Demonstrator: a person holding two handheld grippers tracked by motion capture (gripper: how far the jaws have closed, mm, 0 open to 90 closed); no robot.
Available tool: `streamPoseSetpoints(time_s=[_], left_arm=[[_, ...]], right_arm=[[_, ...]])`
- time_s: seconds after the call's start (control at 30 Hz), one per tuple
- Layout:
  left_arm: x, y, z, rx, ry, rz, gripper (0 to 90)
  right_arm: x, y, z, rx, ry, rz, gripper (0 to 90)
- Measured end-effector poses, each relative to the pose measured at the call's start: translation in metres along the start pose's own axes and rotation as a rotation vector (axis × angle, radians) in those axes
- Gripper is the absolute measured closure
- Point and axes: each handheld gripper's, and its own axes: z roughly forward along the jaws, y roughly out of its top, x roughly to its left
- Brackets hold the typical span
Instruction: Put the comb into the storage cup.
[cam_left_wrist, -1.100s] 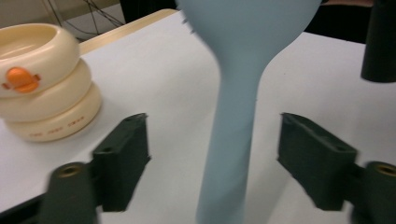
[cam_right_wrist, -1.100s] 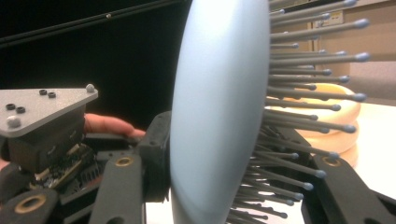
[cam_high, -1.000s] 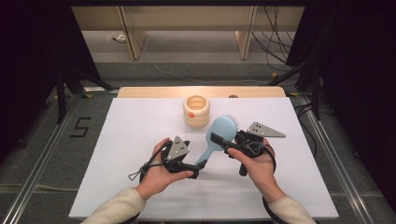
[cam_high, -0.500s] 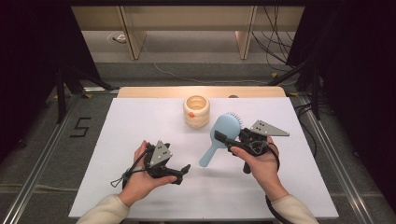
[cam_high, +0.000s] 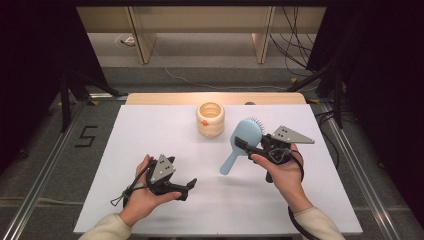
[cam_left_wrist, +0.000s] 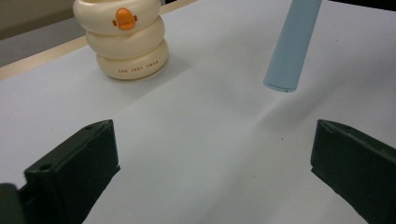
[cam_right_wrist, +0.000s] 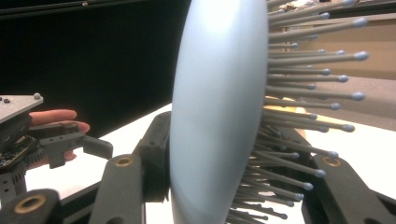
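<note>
High view first: the right gripper is clenched on the light blue hairbrush, with its jaws closed on the neck where the round head meets the handle. The brush is lifted off the white table; its head points to about 12 o'clock and its handle hangs down toward 7 o'clock, with the free end above the table surface. From the table centre the brush sits at about 3 o'clock.

Right gripper view shows the same grip from close by: the hairbrush stands on its edge between the 2 black jaws, smooth back to the left, bristles to the right.

The left gripper is released. Its jaws have just been opening, and nothing is between them now. It is at about 7 o'clock from the table centre, well apart from the brush, and points toward 3 o'clock. Left gripper view shows its 2 jaws wide apart over bare table, with the handle end of the hairbrush ahead at 1 o'clock.

A cream ringed container (it has an orange mark on its side) stands upright at 12 o'clock, just beside the brush head.
</note>
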Motion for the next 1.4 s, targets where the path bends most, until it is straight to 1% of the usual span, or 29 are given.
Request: streamPoseSetpoints(time_s=[0.07,0.23,0.3,0.33,0.57,0.8,1.1,1.4], left_arm=[[0.001,0.000,0.000,-0.001,0.004,-0.003,0.4],[0.008,-0.003,0.001,-0.006,0.016,-0.024,1.4],[0.009,-0.003,0.001,-0.007,0.017,-0.028,1.5],[0.009,-0.003,0.001,-0.007,0.017,-0.028,1.7],[0.011,-0.003,0.002,-0.014,0.020,-0.037,2.8],[0.013,-0.003,0.002,-0.020,0.029,-0.043,3.5],[0.013,-0.003,0.001,-0.025,0.025,-0.055,4.9],[0.014,-0.003,0.002,-0.024,0.028,-0.053,5.3]], right_arm=[[-0.001,0.002,-0.001,0.002,-0.003,-0.002,50.6],[-0.002,0.007,0.000,0.013,-0.008,-0.017,50.6],[-0.002,0.010,0.001,0.019,-0.016,-0.040,50.7],[-0.002,0.011,0.002,0.018,-0.018,-0.043,50.7],[-0.005,0.015,0.005,0.013,-0.021,-0.042,50.7],[-0.007,0.019,0.008,0.011,-0.036,-0.057,50.7],[-0.010,0.026,0.009,0.008,-0.049,-0.071,50.8],[-0.012,0.029,0.010,0.015,-0.061,-0.073,50.8]])
